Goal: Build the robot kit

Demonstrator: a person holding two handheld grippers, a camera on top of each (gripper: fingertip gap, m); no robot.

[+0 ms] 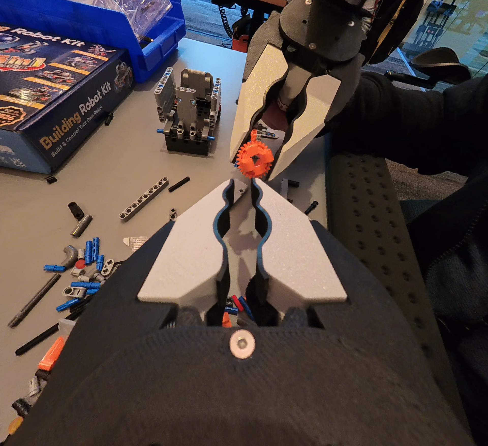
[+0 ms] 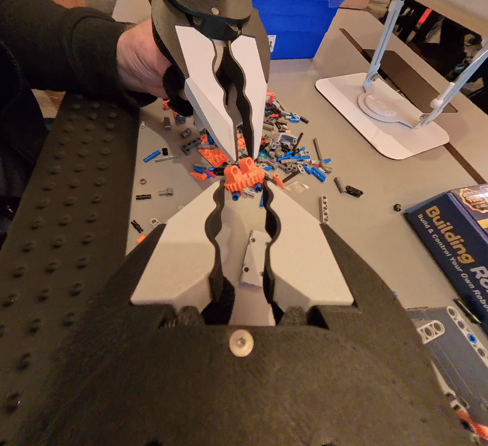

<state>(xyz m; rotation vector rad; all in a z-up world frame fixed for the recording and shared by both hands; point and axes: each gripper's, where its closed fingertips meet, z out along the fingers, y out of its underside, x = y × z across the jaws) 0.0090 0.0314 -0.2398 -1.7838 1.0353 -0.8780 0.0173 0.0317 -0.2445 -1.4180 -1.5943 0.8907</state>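
Note:
My right gripper (image 2: 243, 185) is shut on an orange gear (image 2: 241, 178) with blue pins and orange lugs, and holds it above the grey table (image 2: 369, 195). In the left wrist view the right gripper (image 1: 252, 169) comes in from the upper right with the gear (image 1: 264, 161). My left gripper (image 1: 243, 182) has its tips close together just below the gear. In the right wrist view the left gripper (image 2: 243, 157) points down, its tips against the gear's upper lug. A small grey part shows between its tips; I cannot tell if it is pinched.
A partly built grey and black model (image 1: 188, 114) stands mid-table. A blue kit box (image 1: 66, 106) and a blue bin (image 1: 148, 27) lie at the left. Loose parts (image 2: 285, 153) are scattered about. A white lamp base (image 2: 383, 122) and a grey panel (image 2: 252, 261) are also here. Both grippers' tips are close together, under 4 cm apart.

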